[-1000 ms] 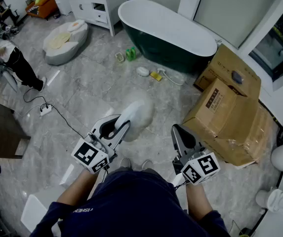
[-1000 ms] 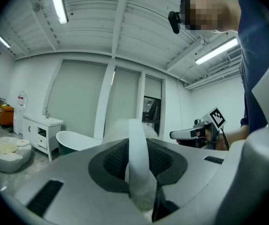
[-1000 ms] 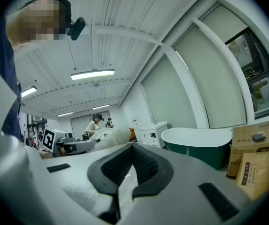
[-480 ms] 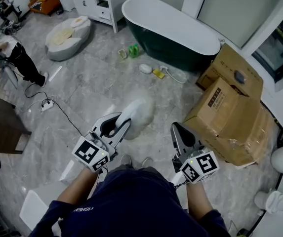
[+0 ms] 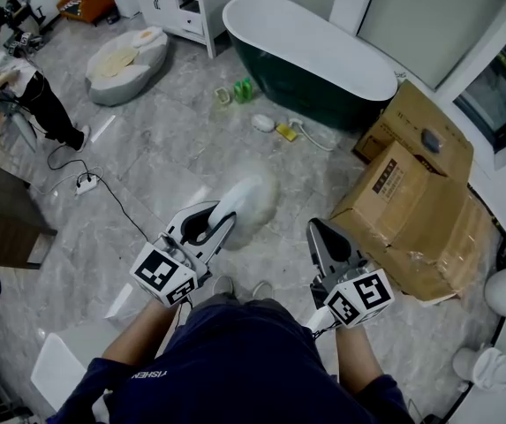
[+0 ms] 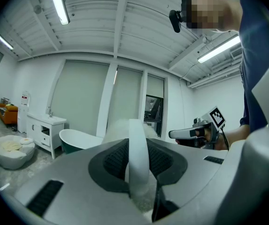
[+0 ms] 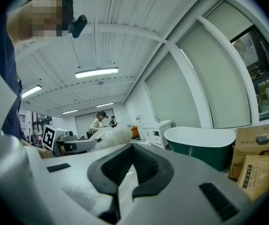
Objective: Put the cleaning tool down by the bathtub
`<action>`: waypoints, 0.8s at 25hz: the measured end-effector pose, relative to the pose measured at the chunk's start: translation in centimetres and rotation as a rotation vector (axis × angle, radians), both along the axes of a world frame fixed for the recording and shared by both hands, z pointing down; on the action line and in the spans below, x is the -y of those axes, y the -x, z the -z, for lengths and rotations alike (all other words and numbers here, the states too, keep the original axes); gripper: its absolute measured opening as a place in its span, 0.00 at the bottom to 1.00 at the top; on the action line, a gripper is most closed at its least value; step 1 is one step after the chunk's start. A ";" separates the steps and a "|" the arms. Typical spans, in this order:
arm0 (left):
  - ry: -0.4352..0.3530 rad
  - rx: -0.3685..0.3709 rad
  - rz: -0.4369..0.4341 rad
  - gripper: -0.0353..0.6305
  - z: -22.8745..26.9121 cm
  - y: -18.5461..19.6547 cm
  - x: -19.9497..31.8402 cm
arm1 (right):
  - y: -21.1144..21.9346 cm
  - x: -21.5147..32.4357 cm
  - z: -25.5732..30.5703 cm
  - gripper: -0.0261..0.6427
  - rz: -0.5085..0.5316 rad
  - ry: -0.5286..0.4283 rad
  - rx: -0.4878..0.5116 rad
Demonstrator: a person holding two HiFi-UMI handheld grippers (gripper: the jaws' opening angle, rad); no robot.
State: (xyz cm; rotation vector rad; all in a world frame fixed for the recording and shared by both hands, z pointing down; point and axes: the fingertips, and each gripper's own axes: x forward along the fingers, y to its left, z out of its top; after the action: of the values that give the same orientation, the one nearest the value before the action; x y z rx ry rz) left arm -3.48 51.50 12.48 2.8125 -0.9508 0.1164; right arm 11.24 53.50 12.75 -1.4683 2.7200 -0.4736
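Duster [image 5: 251,201] in left tool [image 5: 222,223]

**Operator's clothing and hand-held rig**

Navy short-sleeved top [image 5: 235,360], with white lettering on the left sleeve [image 5: 147,375]. Left gripper [image 5: 228,222] and right gripper [image 5: 315,230]: pale grey shells, black ribbed pads, each bearing a black-and-white marker cube [image 5: 162,277]. Black head camera [image 6: 174,20].

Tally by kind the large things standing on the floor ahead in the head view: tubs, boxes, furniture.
Bathtub: 1
Cardboard boxes: 2
White vanity cabinet: 1
Grey floor cushion: 1
Total: 5
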 end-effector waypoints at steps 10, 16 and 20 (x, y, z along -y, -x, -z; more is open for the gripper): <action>-0.002 0.004 0.027 0.22 -0.6 -2.2 -1.8 | -2.3 -1.4 -1.0 0.05 0.033 0.014 0.010; 0.004 0.001 0.043 0.22 -0.7 -2.9 -2.3 | -3.0 -1.5 -1.3 0.05 0.051 0.020 0.031; 0.000 0.005 0.053 0.22 -0.7 -2.8 -2.0 | -3.1 -1.2 -1.3 0.05 0.053 0.021 0.041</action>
State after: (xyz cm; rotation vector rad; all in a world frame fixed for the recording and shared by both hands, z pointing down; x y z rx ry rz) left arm -0.71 53.46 13.14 2.7858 -1.0251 0.1164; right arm 14.36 54.72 14.09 -1.3773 2.7363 -0.5295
